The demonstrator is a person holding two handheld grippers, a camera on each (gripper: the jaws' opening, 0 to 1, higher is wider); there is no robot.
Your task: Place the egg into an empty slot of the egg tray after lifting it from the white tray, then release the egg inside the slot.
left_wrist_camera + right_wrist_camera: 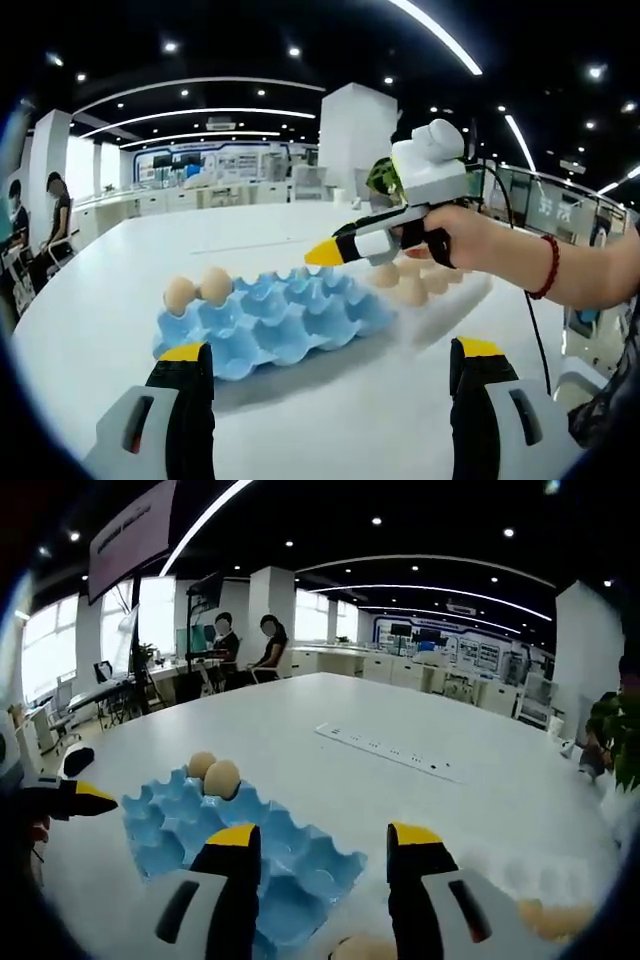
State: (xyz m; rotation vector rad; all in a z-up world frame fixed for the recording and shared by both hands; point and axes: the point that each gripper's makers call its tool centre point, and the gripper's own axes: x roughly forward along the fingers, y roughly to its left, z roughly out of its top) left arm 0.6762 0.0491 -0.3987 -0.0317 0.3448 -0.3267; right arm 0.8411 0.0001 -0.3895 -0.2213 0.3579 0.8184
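Both grippers' fingers are spread, holding nothing. The right gripper (335,250) hovers over the blue egg tray (275,320); a power strip (390,750) lies on the bench (480,810) beyond.

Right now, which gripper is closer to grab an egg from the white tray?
The right gripper, probably. In the left gripper view it hovers open over the eggs in the white tray, beside the blue egg tray. The left gripper sits back, facing the blue tray.

One blue egg tray (275,320) holds two eggs (198,291); two hand-held grippers (330,390) show.
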